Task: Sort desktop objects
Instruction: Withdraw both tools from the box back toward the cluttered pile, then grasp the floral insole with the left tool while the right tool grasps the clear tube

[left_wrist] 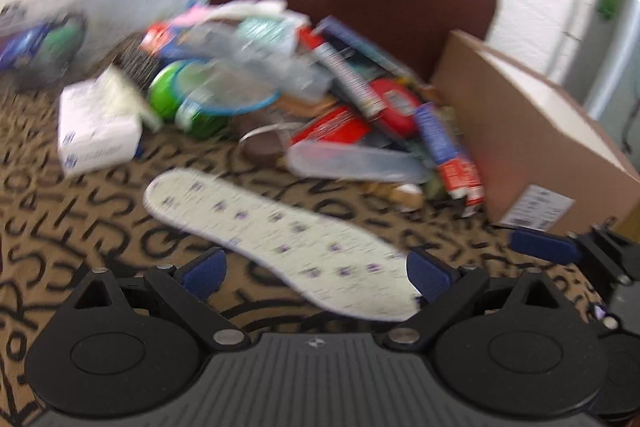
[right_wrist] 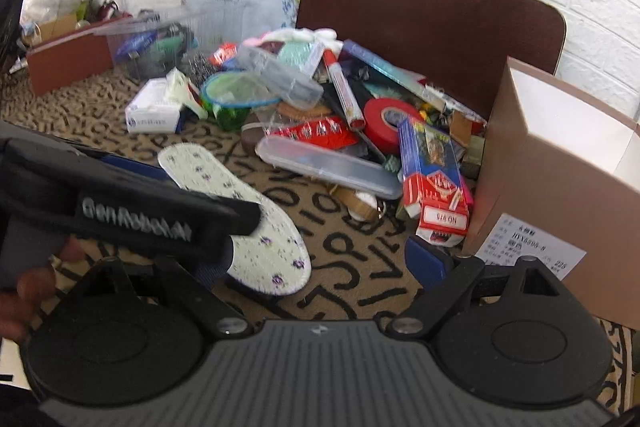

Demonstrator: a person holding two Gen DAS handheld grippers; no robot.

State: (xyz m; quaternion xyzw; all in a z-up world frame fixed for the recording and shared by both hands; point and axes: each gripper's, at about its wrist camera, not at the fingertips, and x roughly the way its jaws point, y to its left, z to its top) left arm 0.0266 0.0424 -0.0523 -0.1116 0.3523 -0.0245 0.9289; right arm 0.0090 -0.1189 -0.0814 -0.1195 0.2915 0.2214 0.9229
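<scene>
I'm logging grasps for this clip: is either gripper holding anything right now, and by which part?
Nothing is held. The left gripper is open above the insole's near end, its fingers not closed on it; the right gripper is open and empty.

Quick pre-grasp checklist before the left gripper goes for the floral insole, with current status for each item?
1. Left gripper open: ok.
2. Insole between its fingers: ok, it lies across the gap.
3. Insole free of the pile: ok, it lies apart on the cloth.
4. Right gripper out of the way: not ok, close beside the left one.
5. Left view sharp: not ok, blurred.
6. Cardboard box open: ok.
</scene>
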